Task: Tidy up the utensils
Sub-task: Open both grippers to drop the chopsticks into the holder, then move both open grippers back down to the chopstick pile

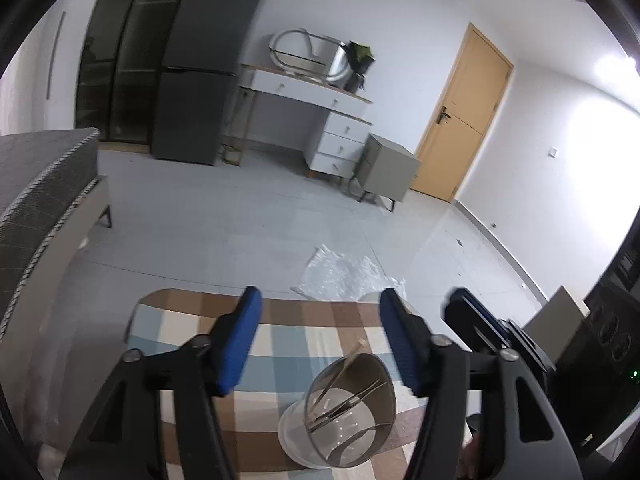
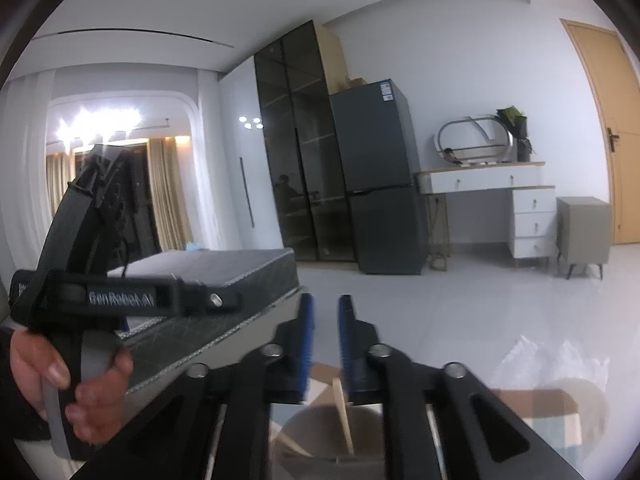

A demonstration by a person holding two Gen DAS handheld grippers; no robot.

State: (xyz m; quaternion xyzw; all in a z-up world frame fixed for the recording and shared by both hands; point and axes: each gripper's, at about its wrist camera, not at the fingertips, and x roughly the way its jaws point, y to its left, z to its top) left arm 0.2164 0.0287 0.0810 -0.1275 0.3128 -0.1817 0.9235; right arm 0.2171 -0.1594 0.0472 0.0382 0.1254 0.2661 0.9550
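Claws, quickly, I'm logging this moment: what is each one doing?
Left claw: open, empty, above the cup of utensils.
Right claw: nearly closed, gripping nothing visible; a wooden stick stands just below.

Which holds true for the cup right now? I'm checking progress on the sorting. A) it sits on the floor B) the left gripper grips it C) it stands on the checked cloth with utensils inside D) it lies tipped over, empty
C: the cup stands on the checked cloth with metal utensils inside, and the open left gripper holds nothing.

L wrist: high, looks down | R wrist: level | shared: fridge point(image 1: 200, 60)
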